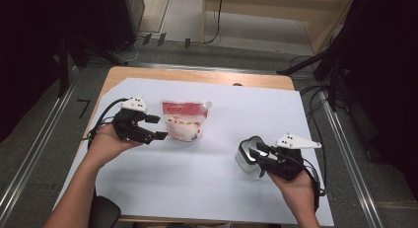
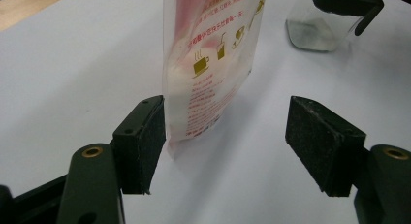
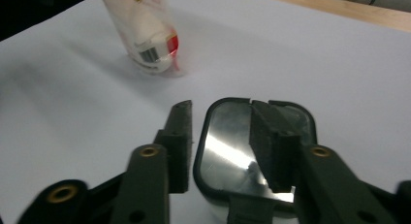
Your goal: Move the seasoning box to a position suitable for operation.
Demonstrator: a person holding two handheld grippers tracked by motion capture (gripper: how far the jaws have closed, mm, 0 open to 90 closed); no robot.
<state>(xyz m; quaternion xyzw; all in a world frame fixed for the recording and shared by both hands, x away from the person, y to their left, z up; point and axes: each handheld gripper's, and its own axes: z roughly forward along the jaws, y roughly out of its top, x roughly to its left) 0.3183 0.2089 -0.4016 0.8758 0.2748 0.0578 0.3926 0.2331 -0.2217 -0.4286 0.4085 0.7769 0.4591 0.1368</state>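
Observation:
A clear pouch [image 1: 183,120] with red print and white contents stands upright on the white sheet. My left gripper [image 1: 158,127] is open just left of it. In the left gripper view the pouch [image 2: 208,64] rises between the wide jaws of my left gripper [image 2: 230,105], its edge against the left pad [image 2: 145,141]. A clear square container [image 1: 246,156] with a black rim sits at the right. My right gripper [image 1: 255,151] is open over the container [image 3: 232,146]. That gripper [image 3: 220,107] straddles the left wall, one finger outside and one inside.
A white paper sheet [image 1: 207,178] covers most of the wooden table [image 1: 197,75]. Cables and dark stands sit on the floor past the table's far and right edges. The container [image 2: 315,30] and the other gripper lie beyond the pouch in the left gripper view.

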